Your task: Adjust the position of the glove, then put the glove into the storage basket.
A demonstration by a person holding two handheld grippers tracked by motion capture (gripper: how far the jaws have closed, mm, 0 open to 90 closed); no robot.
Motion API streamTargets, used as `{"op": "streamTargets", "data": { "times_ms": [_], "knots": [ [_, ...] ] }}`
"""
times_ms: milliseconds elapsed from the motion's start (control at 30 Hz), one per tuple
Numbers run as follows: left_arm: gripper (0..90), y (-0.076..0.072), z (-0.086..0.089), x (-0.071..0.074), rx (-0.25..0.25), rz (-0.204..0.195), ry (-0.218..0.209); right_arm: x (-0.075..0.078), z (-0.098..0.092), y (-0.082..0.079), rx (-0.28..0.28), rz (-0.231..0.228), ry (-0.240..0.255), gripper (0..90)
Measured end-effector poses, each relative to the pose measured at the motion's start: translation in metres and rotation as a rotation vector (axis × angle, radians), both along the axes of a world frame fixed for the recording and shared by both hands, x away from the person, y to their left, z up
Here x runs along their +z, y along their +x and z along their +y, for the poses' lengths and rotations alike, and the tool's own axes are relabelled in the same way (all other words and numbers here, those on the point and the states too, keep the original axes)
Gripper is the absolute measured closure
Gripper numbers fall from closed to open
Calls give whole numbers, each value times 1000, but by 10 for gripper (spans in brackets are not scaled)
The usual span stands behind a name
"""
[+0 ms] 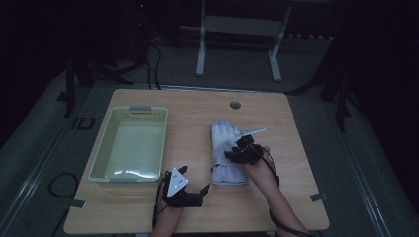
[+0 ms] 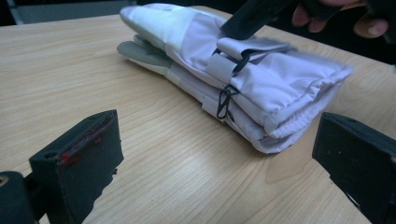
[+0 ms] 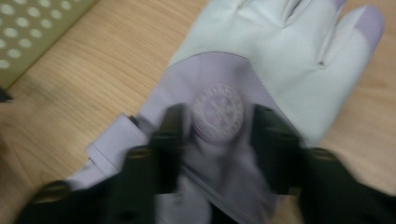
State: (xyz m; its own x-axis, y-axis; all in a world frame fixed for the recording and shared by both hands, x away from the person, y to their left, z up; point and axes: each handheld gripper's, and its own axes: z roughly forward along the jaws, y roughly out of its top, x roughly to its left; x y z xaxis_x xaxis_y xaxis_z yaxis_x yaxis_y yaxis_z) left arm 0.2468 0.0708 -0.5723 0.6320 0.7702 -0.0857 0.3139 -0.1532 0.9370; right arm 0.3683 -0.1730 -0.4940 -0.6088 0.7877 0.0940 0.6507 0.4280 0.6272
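A pair of pale lilac and white gloves (image 1: 223, 143) lies stacked flat on the wooden table (image 1: 197, 113), right of centre, cuffs toward me. My right gripper (image 1: 233, 154) is lowered onto the top glove (image 3: 280, 60), and its black jaws stand apart on either side of the round emblem (image 3: 218, 112); they pinch no fabric. My left gripper (image 1: 195, 178) rests near the table's front edge, just left of the gloves' cuff (image 2: 289, 116). In the left gripper view its jaws are wide apart with nothing between them, and the right gripper's black jaw (image 2: 252, 16) touches the top glove.
A pale green perforated basket (image 1: 106, 143) stands on the left half of the table, and its corner (image 3: 28, 32) shows in the right gripper view. A round cable hole (image 1: 235, 104) sits near the far edge. White stand legs (image 1: 200, 59) rise beyond the table.
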Motion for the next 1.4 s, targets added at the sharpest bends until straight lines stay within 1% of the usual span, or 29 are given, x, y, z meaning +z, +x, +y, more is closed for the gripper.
{"op": "streamTargets", "data": {
  "times_ms": [167,233,300,367,433,467,500,567,600,633,667,700,733,800,833,867,900,933,967,1000,1033,1100,1133,1167,1200,1267,1300,1333,1400],
  "knots": [
    [17,1,-1,0,-6,4,7,9,-14,-4,33,-67,17,289],
    [17,2,0,0,-22,30,7,11,-22,-6,58,-74,38,252],
    [17,4,0,0,-39,70,-7,11,-29,-7,71,-61,67,192],
    [17,5,0,1,-59,95,-17,12,-35,-10,80,-71,48,164],
    [17,7,-1,7,-79,126,-29,12,-39,-11,117,-68,71,140],
    [17,7,-1,7,-79,126,-29,12,-39,-11,117,-68,71,140],
    [17,7,-3,11,-88,136,-28,12,-45,-14,150,-136,93,140],
    [17,8,-4,14,-92,138,-29,13,-48,-15,169,-187,82,140],
    [17,10,-6,21,-110,140,-28,13,-49,-15,164,-200,74,143],
    [17,10,-6,21,-110,140,-28,13,-49,-15,164,-200,74,143],
    [17,10,-6,21,-110,140,-28,14,-52,-16,165,-217,69,148],
    [17,15,-10,29,-124,148,-28,16,-57,-16,165,-250,81,148],
    [17,15,-10,29,-124,148,-28,16,-60,-16,163,-263,92,148],
    [17,21,-15,35,-135,191,-23,16,-66,-17,168,-316,106,147],
    [17,21,-15,35,-135,191,-23,16,-68,-17,157,-321,98,146],
    [17,25,-19,38,-156,204,-27,17,-70,-17,148,-323,98,145],
    [17,25,-19,38,-156,204,-27,17,-72,-17,134,-328,98,145],
    [17,30,-21,41,-166,214,-28,18,-73,-17,114,-309,94,143],
    [17,30,-21,41,-166,214,-28,18,-74,-15,101,-283,94,142],
    [17,38,-24,43,-173,234,-38,17,-75,-14,93,-270,94,143],
    [17,38,-24,43,-173,234,-38,17,-75,-14,93,-270,94,143],
    [17,47,-25,45,-169,266,-52,15,-75,-11,82,-240,118,141],
    [17,56,-28,48,-166,300,-62,13,-75,-7,61,-217,131,138],
    [17,56,-28,48,-166,300,-62,13,-75,-7,61,-217,131,138],
    [17,65,-31,51,-153,316,-51,11,-74,-4,48,-200,154,129],
    [17,65,-31,51,-153,316,-51,10,-74,-2,55,-192,164,129],
    [17,79,-37,55,-120,336,-28,7,-72,2,44,-170,188,125],
    [18,84,-37,56,-119,345,-23,6,-70,4,41,-161,192,125],
    [32,92,-39,57,-92,363,-16,3,-67,7,33,-153,191,132]
  ]
}}
